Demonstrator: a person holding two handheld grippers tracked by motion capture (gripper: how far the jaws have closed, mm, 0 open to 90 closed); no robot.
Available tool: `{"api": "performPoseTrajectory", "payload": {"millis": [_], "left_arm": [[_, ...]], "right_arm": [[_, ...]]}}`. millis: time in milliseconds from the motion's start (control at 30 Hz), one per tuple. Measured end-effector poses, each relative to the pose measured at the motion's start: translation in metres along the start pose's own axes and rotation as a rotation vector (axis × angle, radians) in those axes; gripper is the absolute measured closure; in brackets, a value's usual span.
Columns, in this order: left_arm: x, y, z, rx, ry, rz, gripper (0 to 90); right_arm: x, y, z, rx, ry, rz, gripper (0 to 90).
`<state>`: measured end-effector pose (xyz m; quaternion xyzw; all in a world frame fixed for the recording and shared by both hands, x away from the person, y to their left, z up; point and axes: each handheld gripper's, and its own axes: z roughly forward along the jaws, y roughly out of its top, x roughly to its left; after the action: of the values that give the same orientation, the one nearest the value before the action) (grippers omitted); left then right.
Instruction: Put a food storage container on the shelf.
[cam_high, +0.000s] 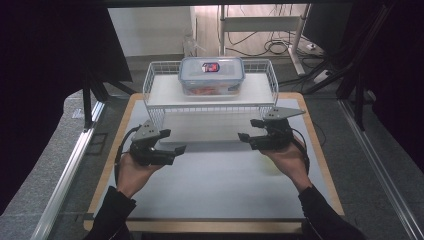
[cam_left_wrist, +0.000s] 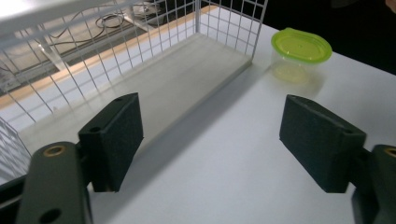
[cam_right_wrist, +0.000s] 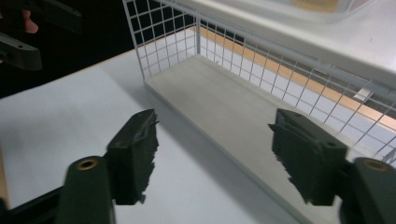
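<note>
A white wire rack stands at the back of the table. On its upper shelf sits a clear box with a blue-rimmed lid. My left gripper hovers in front of the rack's left end, jaws open and pointing right, with nothing between them. My right gripper hovers before the rack's right end, jaws open and pointing left, also with nothing between them. Both look along the rack's bare lower shelf. A small clear tub with a green lid stands on the table beyond the rack's corner.
The white table top has a wooden rim. The rack's wire walls rise at each end of the lower shelf. Dark curtains hang at both sides, and a desk frame with cables stands behind the table.
</note>
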<state>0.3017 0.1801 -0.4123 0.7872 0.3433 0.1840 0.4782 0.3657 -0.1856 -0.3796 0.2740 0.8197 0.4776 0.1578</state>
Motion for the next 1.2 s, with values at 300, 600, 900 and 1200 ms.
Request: {"api": "performPoseTrajectory", "payload": {"millis": [300,600,900,1200], "left_arm": [[-0.016,-0.036,-0.011,-0.026,0.001,-0.054,12.1],[-0.025,-0.065,-0.005,0.007,0.039,-0.004,5.7],[-0.039,-0.089,0.005,0.034,0.072,0.072,2.9],[-0.045,-0.106,0.012,0.068,0.047,0.075,1.8]], "right_arm": [[0.010,-0.033,0.001,0.033,-0.027,-0.050,13.8],[0.019,-0.059,0.003,0.036,-0.013,-0.022,9.3],[0.029,-0.088,-0.001,-0.005,-0.025,-0.022,8.4],[0.034,-0.108,-0.001,0.055,-0.027,-0.032,8.8]]}}
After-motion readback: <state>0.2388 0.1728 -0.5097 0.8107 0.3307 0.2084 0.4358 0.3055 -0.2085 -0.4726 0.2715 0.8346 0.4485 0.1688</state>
